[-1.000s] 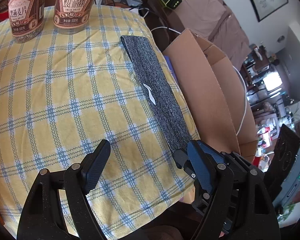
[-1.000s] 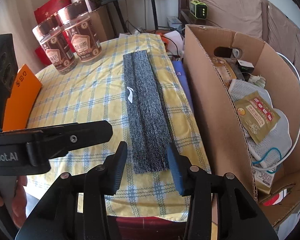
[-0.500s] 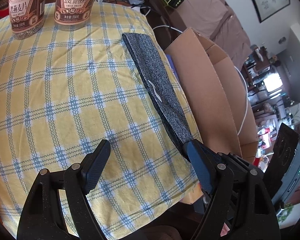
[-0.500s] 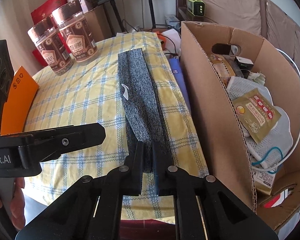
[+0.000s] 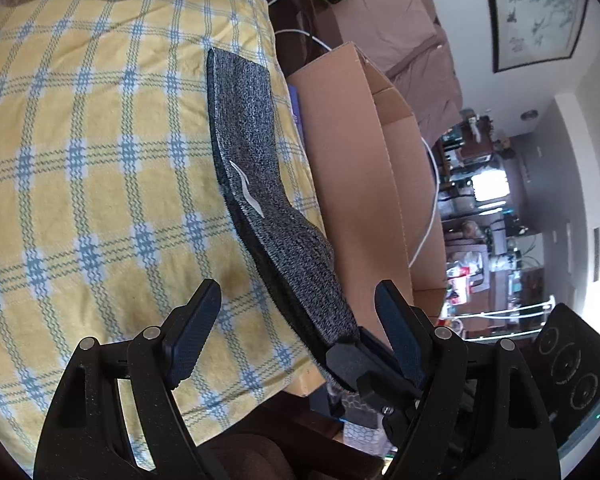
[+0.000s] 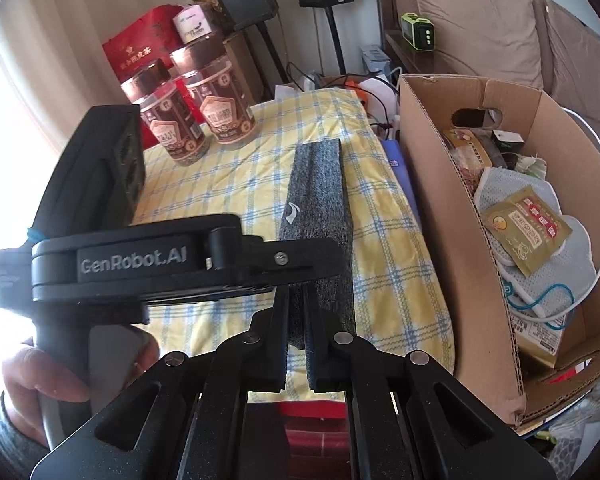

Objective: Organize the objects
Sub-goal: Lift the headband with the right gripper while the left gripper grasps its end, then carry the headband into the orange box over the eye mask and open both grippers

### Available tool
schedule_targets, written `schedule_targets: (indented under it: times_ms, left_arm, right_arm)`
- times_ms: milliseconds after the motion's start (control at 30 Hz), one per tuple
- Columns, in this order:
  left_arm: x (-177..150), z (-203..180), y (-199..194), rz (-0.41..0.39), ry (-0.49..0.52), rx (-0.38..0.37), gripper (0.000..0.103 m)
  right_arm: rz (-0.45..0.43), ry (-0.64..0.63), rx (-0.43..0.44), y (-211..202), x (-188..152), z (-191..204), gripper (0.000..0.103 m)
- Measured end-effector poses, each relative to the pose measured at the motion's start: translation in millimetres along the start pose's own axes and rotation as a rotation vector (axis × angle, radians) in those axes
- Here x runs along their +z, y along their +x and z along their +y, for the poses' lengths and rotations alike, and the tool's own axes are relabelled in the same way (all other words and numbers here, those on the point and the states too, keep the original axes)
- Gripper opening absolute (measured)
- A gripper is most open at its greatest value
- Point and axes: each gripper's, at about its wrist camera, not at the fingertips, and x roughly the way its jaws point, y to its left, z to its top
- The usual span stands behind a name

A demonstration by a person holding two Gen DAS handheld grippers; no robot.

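Observation:
A long grey knitted headband with a white logo lies along the right side of the yellow checked tablecloth. Its near end is lifted off the cloth. My right gripper is shut on that near end of the headband. My left gripper is open and empty, its fingers standing either side of the raised end, just above the table's near edge. The left gripper's body crosses the right wrist view.
An open cardboard box full of packets, a mesh bag and cables stands right of the table. Two brown-lidded jars stand at the table's far left. Speakers, a red bag and a sofa lie beyond.
My right gripper closed on the headband's near end and lifted it off the cloth. My left gripper moved in closer around the raised end and stayed open.

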Motion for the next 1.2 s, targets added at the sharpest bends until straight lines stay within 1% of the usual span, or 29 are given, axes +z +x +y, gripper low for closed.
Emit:
schedule_targets:
  times_ms: [33, 67, 100, 133, 167, 200, 267, 300, 333, 367, 400, 467, 633, 833, 1000, 1200]
  left_arm:
    - [1, 0, 0, -0.002, -0.011, -0.013, 0.069]
    - [2, 1, 0, -0.005, -0.016, -0.019, 0.059]
    - [5, 2, -1, -0.013, -0.02, -0.019, 0.05]
    - [7, 3, -2, -0.024, -0.023, -0.012, 0.046]
    - [9, 4, -4, -0.037, -0.026, -0.004, 0.039]
    - [11, 6, -7, -0.05, -0.031, -0.006, 0.033]
    - [16, 8, -14, -0.073, -0.042, -0.015, 0.026]
    - [17, 9, -17, -0.085, -0.038, -0.015, 0.02]
    - [19, 8, -21, -0.098, -0.028, -0.009, 0.016]
    - [19, 7, -26, -0.112, -0.015, 0.005, 0.009]
    - [20, 4, -31, -0.129, -0.001, 0.015, 0.006]
    - [19, -1, -45, -0.168, 0.025, 0.025, 0.006]
    - [18, -20, -87, -0.253, 0.088, 0.046, 0.005]
    - [15, -37, -145, -0.348, 0.165, 0.112, 0.005]
    - [10, -27, -196, -0.405, 0.178, 0.152, 0.005]
    - [9, 1, -245, -0.43, 0.151, 0.213, 0.005]
  right_arm:
    - [0.001, -0.009, 0.007, -3, -1, 4, 0.005]
    - [0.002, -0.019, 0.012, -5, -2, 8, 0.005]
    - [0.003, -0.028, 0.014, -7, -3, 12, 0.005]
    - [0.004, -0.036, 0.015, -10, -4, 15, 0.005]
    - [0.004, -0.046, 0.018, -12, -5, 19, 0.005]
    - [0.002, -0.056, 0.02, -15, -5, 23, 0.005]
    - [0.001, -0.079, 0.02, -19, -6, 30, 0.005]
    - [0.0, -0.09, 0.02, -21, -7, 34, 0.005]
    - [-0.002, -0.099, 0.021, -23, -7, 38, 0.005]
    - [-0.005, -0.109, 0.021, -24, -6, 42, 0.005]
    - [-0.007, -0.118, 0.017, -26, -6, 45, 0.005]
    - [-0.016, -0.134, 0.006, -27, -4, 51, 0.005]
    - [-0.043, -0.165, 0.024, -34, 4, 70, 0.005]
    - [-0.091, -0.204, 0.086, -48, 22, 105, 0.006]
    - [-0.117, -0.266, 0.132, -51, 33, 146, 0.006]
    - [-0.108, -0.313, 0.202, -40, 40, 195, 0.006]
